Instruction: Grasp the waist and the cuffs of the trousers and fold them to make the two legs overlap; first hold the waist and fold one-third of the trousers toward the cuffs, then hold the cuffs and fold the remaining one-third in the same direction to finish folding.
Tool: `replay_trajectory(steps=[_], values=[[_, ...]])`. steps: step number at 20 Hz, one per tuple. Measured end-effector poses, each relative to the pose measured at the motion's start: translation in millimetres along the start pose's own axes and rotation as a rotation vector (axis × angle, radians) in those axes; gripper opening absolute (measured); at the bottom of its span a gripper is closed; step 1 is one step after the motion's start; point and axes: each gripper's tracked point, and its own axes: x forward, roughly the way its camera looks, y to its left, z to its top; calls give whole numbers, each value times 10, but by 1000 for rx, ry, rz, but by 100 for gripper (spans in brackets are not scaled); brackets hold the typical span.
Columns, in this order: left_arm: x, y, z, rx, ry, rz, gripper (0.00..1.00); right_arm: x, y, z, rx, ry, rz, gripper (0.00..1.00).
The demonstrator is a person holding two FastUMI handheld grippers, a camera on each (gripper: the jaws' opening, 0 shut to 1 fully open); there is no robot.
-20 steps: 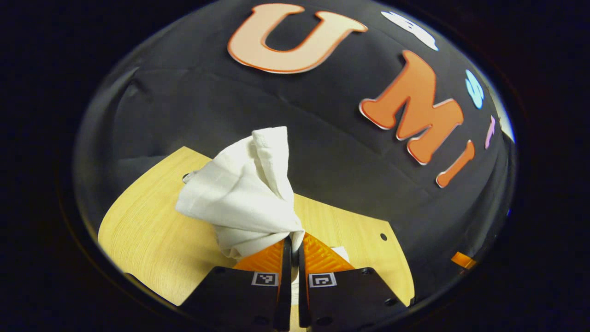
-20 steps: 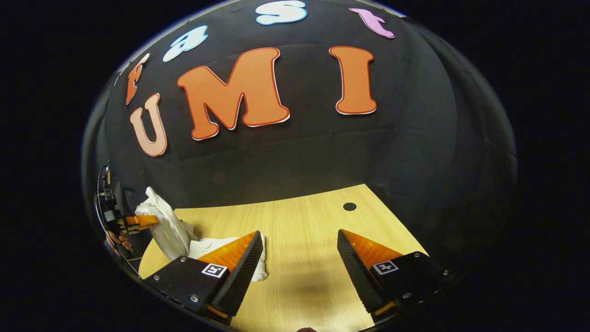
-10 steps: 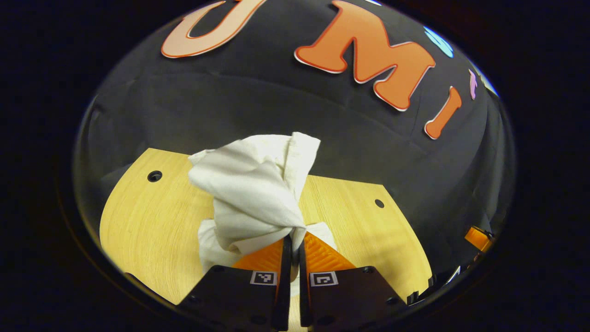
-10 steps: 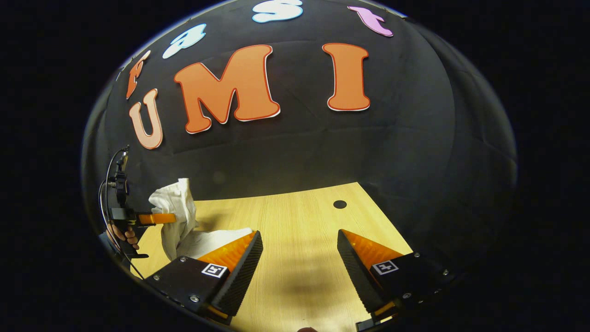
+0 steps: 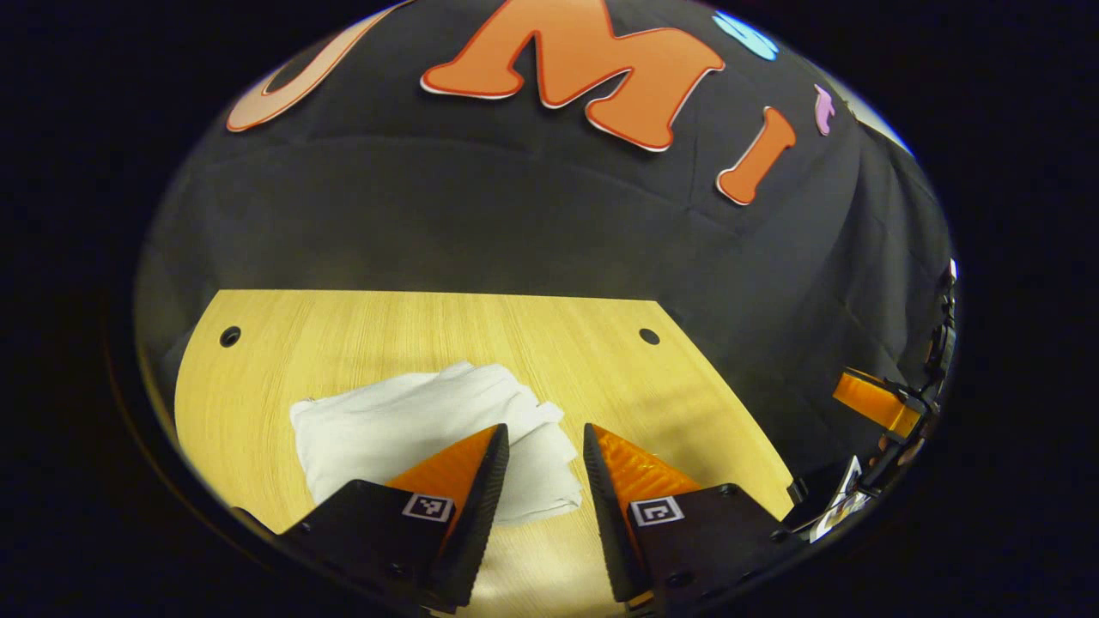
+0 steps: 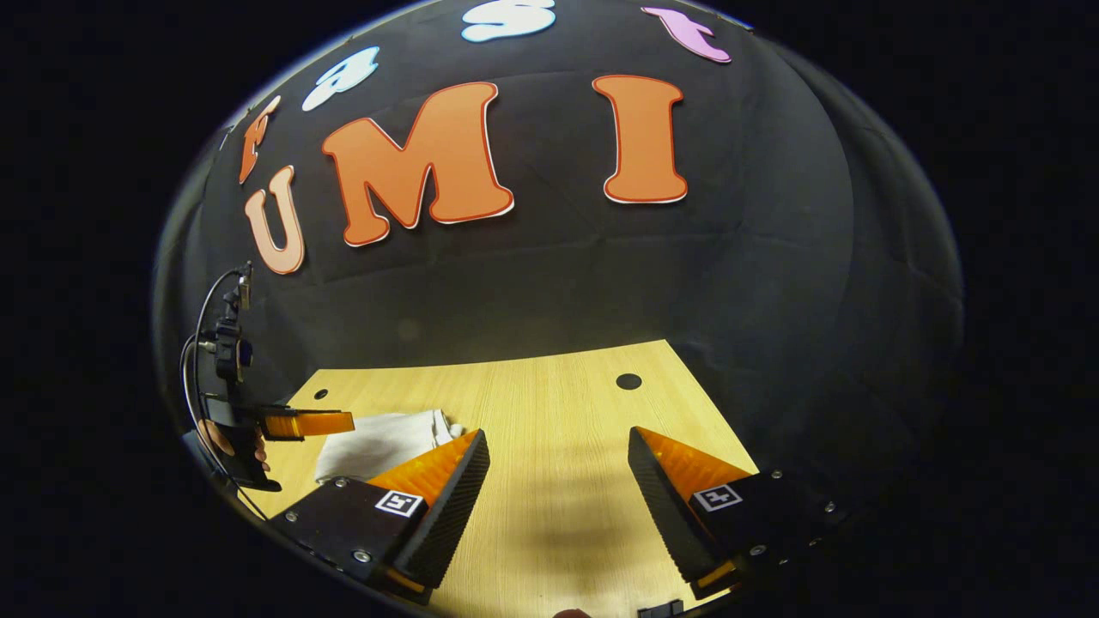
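The white trousers (image 5: 412,425) lie folded into a flat bundle on the wooden table (image 5: 558,335), just ahead of my left gripper (image 5: 545,429). That gripper is open and holds nothing, its fingers standing above the bundle's near right corner. In the right gripper view the trousers (image 6: 378,442) lie at the left of the table (image 6: 549,403), partly hidden behind a finger. My right gripper (image 6: 558,433) is wide open over bare wood, well to the right of the trousers. The left gripper (image 6: 309,422) hovers above the bundle there, held by a hand (image 6: 215,438).
The table has small round holes near its far corners (image 5: 229,336) (image 5: 649,336) (image 6: 628,380). The black cloth wall rises right behind the table's far edge. The right gripper (image 5: 876,403) appears at the right edge of the left gripper view.
My left gripper let go of the trousers and opened; the cloth, lifted in a bunch before, now lies flat on the table. The right gripper has stayed open and nearly still.
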Motion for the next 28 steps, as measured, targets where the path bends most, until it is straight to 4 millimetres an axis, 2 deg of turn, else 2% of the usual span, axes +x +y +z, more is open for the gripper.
replay_trajectory(steps=[1, 2, 5, 6, 8, 10, 12, 18, 21, 25, 28], values=[[-82, -57, 38, 17, -20, -3, 58, -16, 17, 42, -11, -15, 2, 98], [-172, -84, 104, 42, -44, 7, 73, -19, 49, 101, -22, -33, 5, 98], [-428, 16, 303, 136, -137, 80, 92, -108, 129, 298, -58, -96, 5, 98], [-559, 27, 405, 157, -175, 104, 94, -123, 209, 383, -73, -122, 12, 98], [-839, -3, 572, 191, -252, 158, 97, -164, 363, 533, -116, -172, 17, 98], [-1099, 9, 733, 218, -341, 200, 95, -242, 516, 651, -157, -221, 23, 98], [-1448, -19, 909, 244, -457, 214, 95, -323, 704, 743, -173, -262, 38, 99], [-2482, -35, 1218, 297, -677, 281, 95, -570, 1286, 836, -148, -316, 65, 98], [-2758, -1, 1228, 304, -723, 280, 95, -683, 1545, 806, -150, -316, 81, 98], [-2945, 95, 1110, 310, -723, 269, 96, -791, 1746, 791, -145, -316, 79, 98], [-3034, 126, 1119, 264, -738, 244, 95, -840, 1752, 815, -147, -323, 58, 99]])
